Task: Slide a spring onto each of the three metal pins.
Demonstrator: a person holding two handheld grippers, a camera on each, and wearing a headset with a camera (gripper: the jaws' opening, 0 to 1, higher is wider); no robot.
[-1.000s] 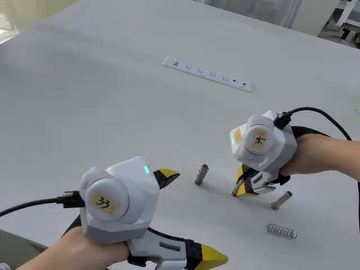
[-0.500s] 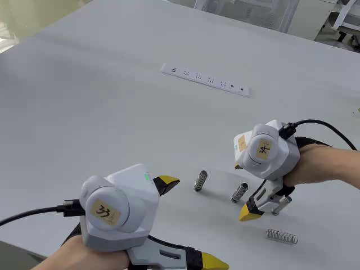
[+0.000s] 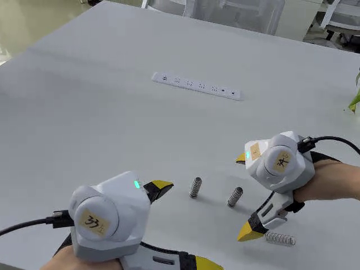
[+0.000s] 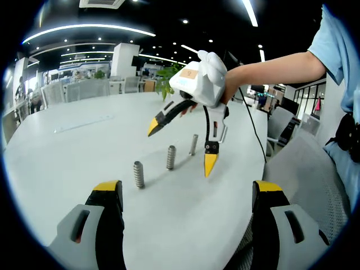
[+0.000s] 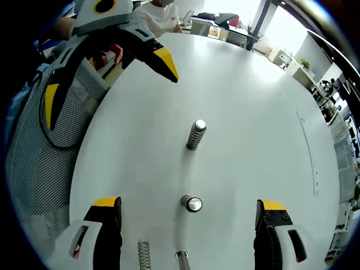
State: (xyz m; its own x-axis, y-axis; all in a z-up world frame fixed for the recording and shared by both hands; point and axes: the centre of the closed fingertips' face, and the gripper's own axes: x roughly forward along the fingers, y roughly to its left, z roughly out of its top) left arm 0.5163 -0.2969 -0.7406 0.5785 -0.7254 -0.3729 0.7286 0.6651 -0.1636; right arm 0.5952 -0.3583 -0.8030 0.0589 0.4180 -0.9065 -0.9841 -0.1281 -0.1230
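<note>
Two metal pins stand on the white table, each with a spring on it: one [image 3: 195, 187] to the left, the other [image 3: 234, 197] to the right. A loose spring [image 3: 280, 239] lies flat near my right gripper [image 3: 244, 196], which hangs open above the right sprung pin [image 5: 192, 203]. The right gripper view also has the loose spring [image 5: 143, 253] and a bare pin [image 5: 181, 257] at its bottom edge. In the left gripper view the bare pin [image 4: 194, 144] stands behind the two sprung pins [image 4: 171, 157]. My left gripper [image 3: 183, 225] is open and empty, left of the pins.
A white power strip [image 3: 197, 86] lies further back on the table [image 3: 84, 112]. A grey mesh chair [image 5: 39, 185] stands at the table's near edge. The person's sleeve and forearm [image 4: 281, 56] reach in behind the right gripper.
My right gripper let go of the second pin with its spring, opened, and drew back toward the near edge by the loose spring. The left gripper stayed in place.
</note>
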